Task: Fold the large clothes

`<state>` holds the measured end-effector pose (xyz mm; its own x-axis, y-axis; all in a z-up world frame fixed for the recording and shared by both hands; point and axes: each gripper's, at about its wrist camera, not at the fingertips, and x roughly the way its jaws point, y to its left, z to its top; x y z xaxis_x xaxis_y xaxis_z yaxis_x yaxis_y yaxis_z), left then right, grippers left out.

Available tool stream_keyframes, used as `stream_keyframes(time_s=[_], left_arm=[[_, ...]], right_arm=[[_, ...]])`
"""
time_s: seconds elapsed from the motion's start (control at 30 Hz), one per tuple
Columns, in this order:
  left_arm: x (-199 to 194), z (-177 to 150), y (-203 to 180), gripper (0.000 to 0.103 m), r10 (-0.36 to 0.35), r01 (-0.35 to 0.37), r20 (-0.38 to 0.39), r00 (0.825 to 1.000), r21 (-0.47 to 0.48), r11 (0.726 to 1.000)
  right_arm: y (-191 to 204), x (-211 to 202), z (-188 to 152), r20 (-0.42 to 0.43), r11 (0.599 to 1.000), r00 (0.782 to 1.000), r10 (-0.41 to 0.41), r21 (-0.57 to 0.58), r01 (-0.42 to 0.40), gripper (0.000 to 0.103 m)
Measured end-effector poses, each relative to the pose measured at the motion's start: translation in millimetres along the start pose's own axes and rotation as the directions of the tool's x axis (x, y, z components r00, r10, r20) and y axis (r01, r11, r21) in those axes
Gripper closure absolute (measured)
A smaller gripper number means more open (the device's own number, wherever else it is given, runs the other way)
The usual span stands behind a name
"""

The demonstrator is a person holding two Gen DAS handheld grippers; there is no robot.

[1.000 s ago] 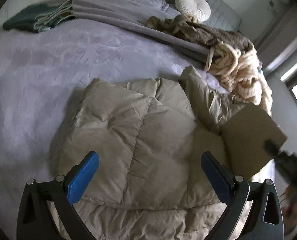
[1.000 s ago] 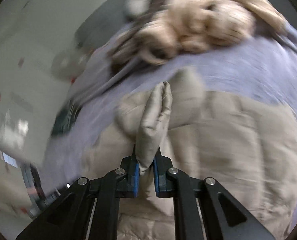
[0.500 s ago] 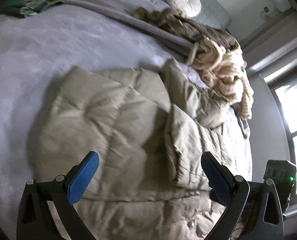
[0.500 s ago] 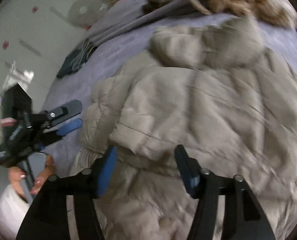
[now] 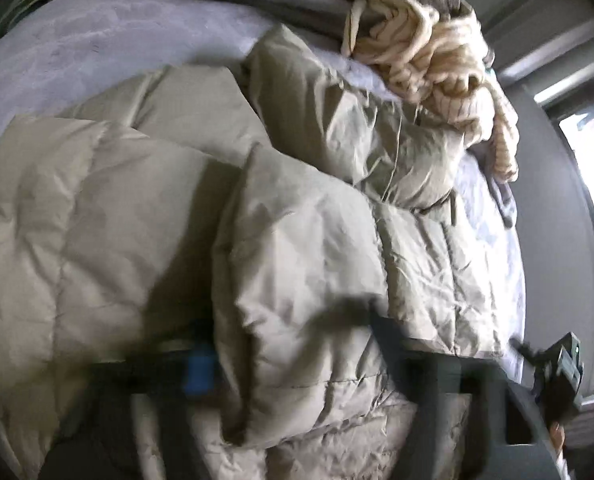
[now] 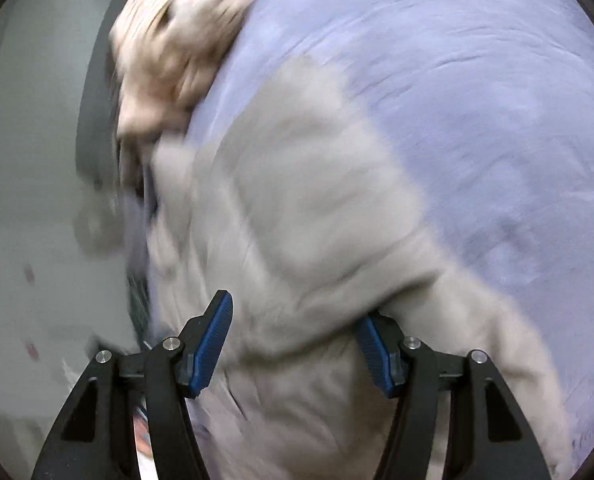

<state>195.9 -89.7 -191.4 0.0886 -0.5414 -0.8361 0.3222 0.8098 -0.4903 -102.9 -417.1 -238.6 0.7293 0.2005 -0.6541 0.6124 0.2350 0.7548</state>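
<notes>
No legible txt, labels, brand marks, nos. or signs in either view; both frames motion-blurred
</notes>
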Motion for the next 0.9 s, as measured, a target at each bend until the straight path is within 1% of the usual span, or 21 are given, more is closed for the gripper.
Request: stream_keyframes(time_s=[0.03,0.07,0.1,0.13,0.17,0.23,0.27,0.3,0.33,0.43,0.5,0.53,0.57,0.6,0.63,0.67,0.7,0.73,0.8,0.83,0.9], left_arm=[[0,0,-1,0.088,-0.011,0.011,-0.005,1.0,0.003,1.0],[-4,-1,0,0.088,-0.013,0.013,0.008,1.0,0.005,1.0],[-14,-4,-2,0.09,-0.004,0.003,0.046,0.999,0.024,1.0],[-19,-6,-1,0.09,0.002,-0.004,0.066,0.998,0.039,0.999],[-28,-11,0,0.09,0.021,-0.027,0.092,0.995,0.056,0.998],[-36,-19,10,0.09,0.062,-0.071,0.111,0.992,0.072,0.995],[-36,-22,16,0.09,0.08,-0.088,0.109,0.991,0.071,0.994],[-32,-26,25,0.09,0.105,-0.111,0.092,0.99,0.064,0.992],[-28,-27,31,0.09,0.114,-0.119,0.08,0.99,0.058,0.991],[-18,-28,38,0.09,0.125,-0.131,0.085,0.989,0.077,0.988],[-17,-29,35,0.089,0.144,-0.151,0.089,0.986,0.076,0.986],[-19,-29,34,0.084,0.163,-0.17,0.094,0.982,0.077,0.982],[-24,-30,33,0.078,0.2,-0.21,0.109,0.974,0.081,0.974],[-29,-30,32,0.066,0.237,-0.249,0.131,0.963,0.082,0.965],[-35,-30,32,0.05,0.268,-0.283,0.154,0.951,0.082,0.956],[-45,-31,33,0.046,0.306,-0.325,0.19,0.933,0.08,0.942],[-54,-32,35,0.046,0.324,-0.346,0.217,0.921,0.076,0.935],[-60,-30,37,0.046,0.329,-0.353,0.227,0.917,0.074,0.933],[-70,-25,41,0.047,0.321,-0.344,0.234,0.918,0.061,0.937],[-77,-22,41,0.054,0.305,-0.328,0.249,0.919,0.053,0.943],[-84,-15,37,0.064,0.27,-0.296,0.266,0.925,0.061,0.953]], right_arm=[[-7,-4,6,0.018,0.999,1.0,0.018,0.04,-0.019,0.04],[-14,-8,13,0.029,0.996,0.999,0.038,0.08,-0.04,0.047],[-17,-8,18,0.036,0.994,0.999,0.034,0.1,-0.037,0.082],[-15,-6,21,0.034,0.995,0.999,0.015,0.095,-0.018,0.096],[-11,-5,23,0.032,0.998,0.999,0.007,0.064,-0.009,0.096],[6,-3,22,0.012,0.999,1.0,0.014,-0.043,-0.013,0.096],[14,6,21,0.004,0.996,1.0,0.007,-0.087,-0.007,0.096],[21,12,18,-0.011,0.991,1.0,-0.011,-0.135,0.009,0.096],[24,18,16,-0.024,0.984,0.999,-0.04,-0.173,0.035,0.096],[20,38,9,-0.033,0.965,0.991,-0.133,-0.233,0.122,0.096],[10,44,8,-0.039,0.97,0.99,-0.138,-0.207,0.127,0.096],[6,43,8,-0.038,0.973,0.99,-0.134,-0.195,0.124,0.096],[6,40,7,-0.037,0.972,0.99,-0.139,-0.194,0.13,0.096],[10,36,6,-0.036,0.966,0.986,-0.161,-0.212,0.149,0.092],[15,32,5,-0.044,0.955,0.981,-0.189,-0.24,0.174,0.086],[22,32,4,-0.051,0.944,0.975,-0.217,-0.267,0.196,0.084],[29,26,0,-0.05,0.923,0.966,-0.254,-0.31,0.227,0.082],[34,19,-3,-0.039,0.906,0.961,-0.275,-0.346,0.245,0.082],[43,-2,-12,-0.001,0.863,0.955,-0.297,-0.429,0.268,0.082],[47,-10,-15,0.03,0.85,0.956,-0.291,-0.452,0.273,0.082],[55,-24,-14,0.099,0.83,0.954,-0.282,-0.474,0.294,0.082]])
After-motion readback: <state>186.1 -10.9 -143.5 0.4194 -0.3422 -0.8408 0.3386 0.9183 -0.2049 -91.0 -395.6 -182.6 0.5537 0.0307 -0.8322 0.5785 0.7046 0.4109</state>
